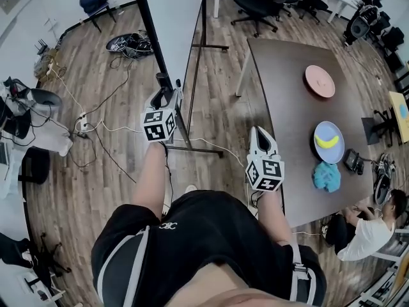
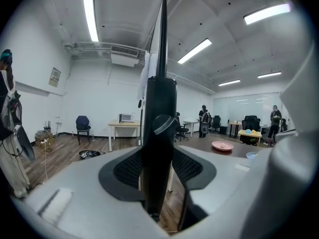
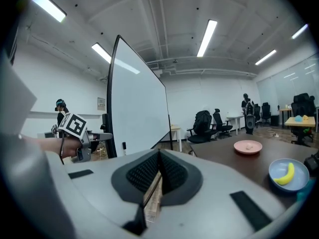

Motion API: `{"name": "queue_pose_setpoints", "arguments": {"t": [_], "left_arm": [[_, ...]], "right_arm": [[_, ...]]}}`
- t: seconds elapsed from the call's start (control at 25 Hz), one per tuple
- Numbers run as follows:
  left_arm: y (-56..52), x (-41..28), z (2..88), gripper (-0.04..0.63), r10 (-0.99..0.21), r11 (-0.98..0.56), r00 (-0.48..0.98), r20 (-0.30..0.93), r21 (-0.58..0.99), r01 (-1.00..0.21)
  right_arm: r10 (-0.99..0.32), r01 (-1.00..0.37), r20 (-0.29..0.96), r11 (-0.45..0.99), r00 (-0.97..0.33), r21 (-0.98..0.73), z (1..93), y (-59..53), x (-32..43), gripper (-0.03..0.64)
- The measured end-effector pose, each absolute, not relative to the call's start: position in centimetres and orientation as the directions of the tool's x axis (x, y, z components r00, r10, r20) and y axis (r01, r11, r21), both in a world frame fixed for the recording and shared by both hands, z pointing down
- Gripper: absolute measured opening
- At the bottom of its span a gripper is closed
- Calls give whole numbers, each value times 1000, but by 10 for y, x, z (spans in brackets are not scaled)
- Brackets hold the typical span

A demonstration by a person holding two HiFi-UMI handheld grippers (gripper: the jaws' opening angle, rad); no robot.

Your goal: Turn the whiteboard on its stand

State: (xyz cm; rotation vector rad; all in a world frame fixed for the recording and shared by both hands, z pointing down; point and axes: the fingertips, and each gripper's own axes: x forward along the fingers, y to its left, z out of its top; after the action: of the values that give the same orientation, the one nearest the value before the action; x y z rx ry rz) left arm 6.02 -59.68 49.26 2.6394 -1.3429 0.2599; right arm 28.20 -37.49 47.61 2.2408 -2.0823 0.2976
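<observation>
Steeply down from the head; level along each pair of jaws, left hard against the whiteboard (image 2: 160,49) edge; sharing the pink plate (image 1: 319,80).

I see a dark brown rectangular table (image 1: 281,82) carrying a round pink plate (image 1: 319,80), a round blue plate (image 1: 329,155) and a fluffy teal cloth (image 1: 326,176). The wood-plank floor (image 1: 96,178) bears loose white cables (image 1: 105,128) and the black metal whiteboard stand (image 1: 204,150).

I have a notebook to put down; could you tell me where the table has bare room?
The table is bare along the side toward the whiteboard, down to the right hand-held gripper. The other side is crowded: pink plate, blue plate holding a banana, teal cloth.
</observation>
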Motion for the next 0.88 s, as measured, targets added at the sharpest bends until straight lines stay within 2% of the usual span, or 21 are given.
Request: {"name": "queue_pose_setpoints", "arguments": {"t": [0.52, 0.88], "left_arm": [[-566, 64, 490, 186, -753, -606, 610, 247, 101, -789], [-530, 73, 493, 183, -745, -617, 622, 241, 105, -780]], "right_arm": [[-980, -993, 197, -55, 33, -108, 481, -358, 268, 8], [-985, -987, 166, 15, -42, -159, 480, -344, 259, 8]]}}
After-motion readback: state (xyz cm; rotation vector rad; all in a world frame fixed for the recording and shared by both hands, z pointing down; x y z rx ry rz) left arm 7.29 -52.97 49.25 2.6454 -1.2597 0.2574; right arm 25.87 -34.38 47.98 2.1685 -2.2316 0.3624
